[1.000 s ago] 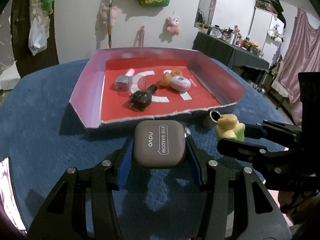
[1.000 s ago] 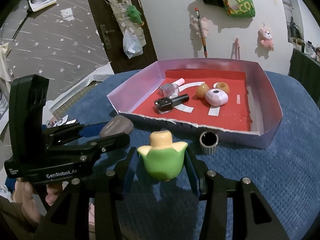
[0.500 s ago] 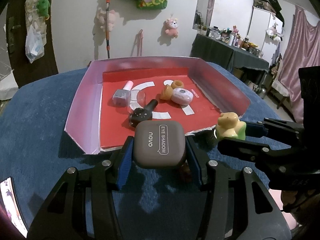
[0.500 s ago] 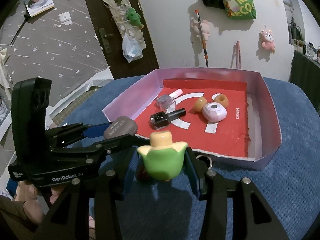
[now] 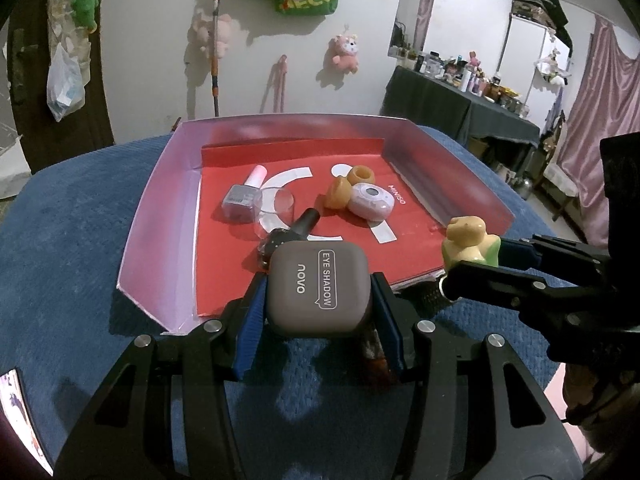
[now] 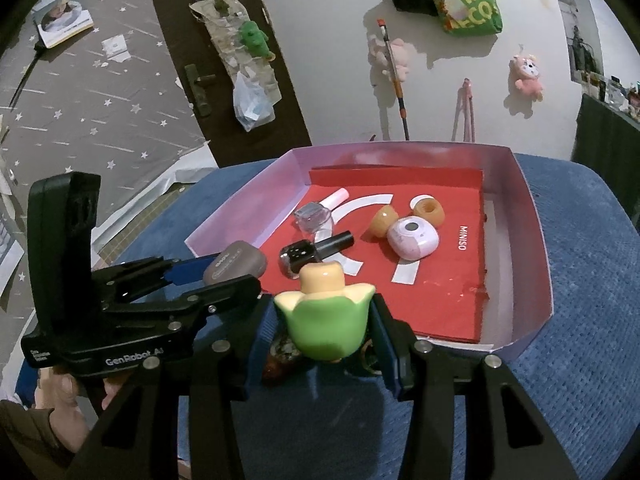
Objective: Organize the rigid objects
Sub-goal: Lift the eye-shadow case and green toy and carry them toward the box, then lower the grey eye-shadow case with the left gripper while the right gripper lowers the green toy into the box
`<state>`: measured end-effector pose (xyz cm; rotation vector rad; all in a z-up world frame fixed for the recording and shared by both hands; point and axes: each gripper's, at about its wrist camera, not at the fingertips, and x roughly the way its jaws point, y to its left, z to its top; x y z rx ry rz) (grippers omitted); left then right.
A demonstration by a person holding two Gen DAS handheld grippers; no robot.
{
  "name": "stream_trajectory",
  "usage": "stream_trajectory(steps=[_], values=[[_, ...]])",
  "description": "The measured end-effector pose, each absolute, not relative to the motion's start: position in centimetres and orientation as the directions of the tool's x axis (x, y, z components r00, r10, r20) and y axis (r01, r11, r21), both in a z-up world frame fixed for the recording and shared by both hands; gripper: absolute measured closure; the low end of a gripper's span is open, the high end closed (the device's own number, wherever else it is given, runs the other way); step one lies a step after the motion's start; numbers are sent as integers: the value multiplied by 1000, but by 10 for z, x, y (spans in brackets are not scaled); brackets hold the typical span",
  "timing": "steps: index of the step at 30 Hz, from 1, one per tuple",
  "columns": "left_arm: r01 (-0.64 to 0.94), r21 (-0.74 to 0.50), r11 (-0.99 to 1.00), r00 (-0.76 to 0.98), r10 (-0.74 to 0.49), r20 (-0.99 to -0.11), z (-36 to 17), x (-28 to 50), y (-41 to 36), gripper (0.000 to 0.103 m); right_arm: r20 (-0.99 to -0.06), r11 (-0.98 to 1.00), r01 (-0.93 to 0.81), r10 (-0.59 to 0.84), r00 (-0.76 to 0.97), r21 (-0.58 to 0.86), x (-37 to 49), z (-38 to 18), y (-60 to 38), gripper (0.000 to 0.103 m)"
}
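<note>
Both tools are carrying loads above the near edge of the red-floored tray (image 5: 160, 216). The left tool (image 5: 318, 298) is clamping the grey eye shadow case (image 5: 318, 290) by its sides; the right tool (image 6: 326, 322) is pinching the green-and-cream flower-shaped piece (image 6: 326, 320). Already lying in the tray are a black nail polish bottle (image 6: 314, 252), a clear one with a pink cap (image 6: 320, 212), a pink-white round case (image 6: 412, 238) and two amber rings (image 6: 428, 210). Risks: the two tools are working close side by side, so one may be clipping the other on release. The case is hanging just over the black bottle and could be landing on it and rolling it. Small items are sitting on the blue-covered bench (image 5: 72, 240) beneath the tools, too hidden to identify, and lowering could be knocking them.
</note>
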<state>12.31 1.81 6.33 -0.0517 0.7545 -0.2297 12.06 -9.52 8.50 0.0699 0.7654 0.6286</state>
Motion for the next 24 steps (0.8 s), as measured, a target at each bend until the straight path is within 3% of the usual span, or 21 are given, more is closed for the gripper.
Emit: stream_trajectory(steps=[24], values=[[234,-189,954,601,-295,-742,42,161,13,55,-697,861,-439,479,534,256,163,65,-101,53]])
